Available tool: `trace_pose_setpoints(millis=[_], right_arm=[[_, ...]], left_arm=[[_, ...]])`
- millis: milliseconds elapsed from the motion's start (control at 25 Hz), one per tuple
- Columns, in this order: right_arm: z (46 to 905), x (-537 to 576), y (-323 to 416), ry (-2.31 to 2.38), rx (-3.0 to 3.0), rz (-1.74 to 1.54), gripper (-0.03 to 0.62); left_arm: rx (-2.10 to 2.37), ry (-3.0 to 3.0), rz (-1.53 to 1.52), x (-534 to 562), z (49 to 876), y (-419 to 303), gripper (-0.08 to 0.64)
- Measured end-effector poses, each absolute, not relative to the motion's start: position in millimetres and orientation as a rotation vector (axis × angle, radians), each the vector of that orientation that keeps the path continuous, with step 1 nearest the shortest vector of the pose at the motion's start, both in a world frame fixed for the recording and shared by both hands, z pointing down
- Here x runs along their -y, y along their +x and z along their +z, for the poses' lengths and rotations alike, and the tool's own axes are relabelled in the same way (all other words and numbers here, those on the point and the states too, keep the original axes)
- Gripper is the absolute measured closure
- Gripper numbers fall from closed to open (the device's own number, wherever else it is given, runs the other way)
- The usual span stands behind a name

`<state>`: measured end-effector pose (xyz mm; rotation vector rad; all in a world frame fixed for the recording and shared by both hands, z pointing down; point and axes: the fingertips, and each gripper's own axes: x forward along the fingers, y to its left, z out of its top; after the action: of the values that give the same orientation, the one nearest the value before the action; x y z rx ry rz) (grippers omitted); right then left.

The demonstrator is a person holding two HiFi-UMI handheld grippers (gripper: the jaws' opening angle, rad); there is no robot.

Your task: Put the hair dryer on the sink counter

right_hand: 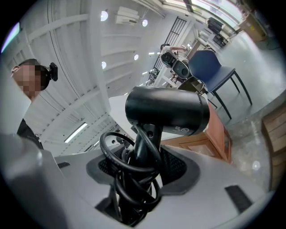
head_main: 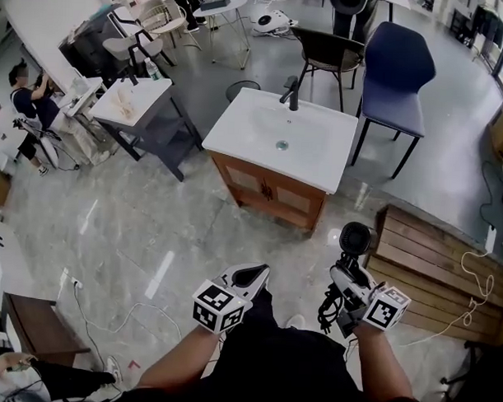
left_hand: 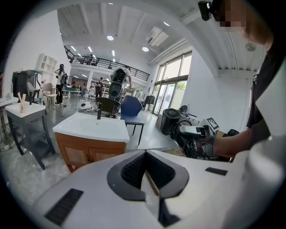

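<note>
1. Black hair dryer [right_hand: 167, 109]: handle and coiled cord clamped between right gripper [right_hand: 142, 172] jaws, well apart from sink counter [head_main: 237, 130] near edge
2. Left gripper [left_hand: 145, 176]: jaws closed together, nothing between them

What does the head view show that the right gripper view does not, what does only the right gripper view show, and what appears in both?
Only the head view: the left hand-held gripper, the tap and a grey side table. Only the right gripper view: the handle of the hair dryer and its coiled cord, clamped between the jaws of the right hand-held gripper. Both: the hair dryer, the sink counter and the blue chair.
</note>
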<state>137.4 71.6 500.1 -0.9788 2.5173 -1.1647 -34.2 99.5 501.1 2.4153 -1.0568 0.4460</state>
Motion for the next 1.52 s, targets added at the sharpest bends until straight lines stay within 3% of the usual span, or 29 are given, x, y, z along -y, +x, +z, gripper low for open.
trace_pose_setpoints(millis=[680,1520], right_arm=[[497.2,71.7,110.8,-1.331,-2.446,-1.060,0.353],[548.5,187.2,81.3,-1.591,-2.850,-1.021,0.354]], left_arm=[[0.806,2.590,0.431,101.1,482.4,-69.4,0.560],[0.800,2.518,0.438,189.8,515.1,-146.7,0.560]])
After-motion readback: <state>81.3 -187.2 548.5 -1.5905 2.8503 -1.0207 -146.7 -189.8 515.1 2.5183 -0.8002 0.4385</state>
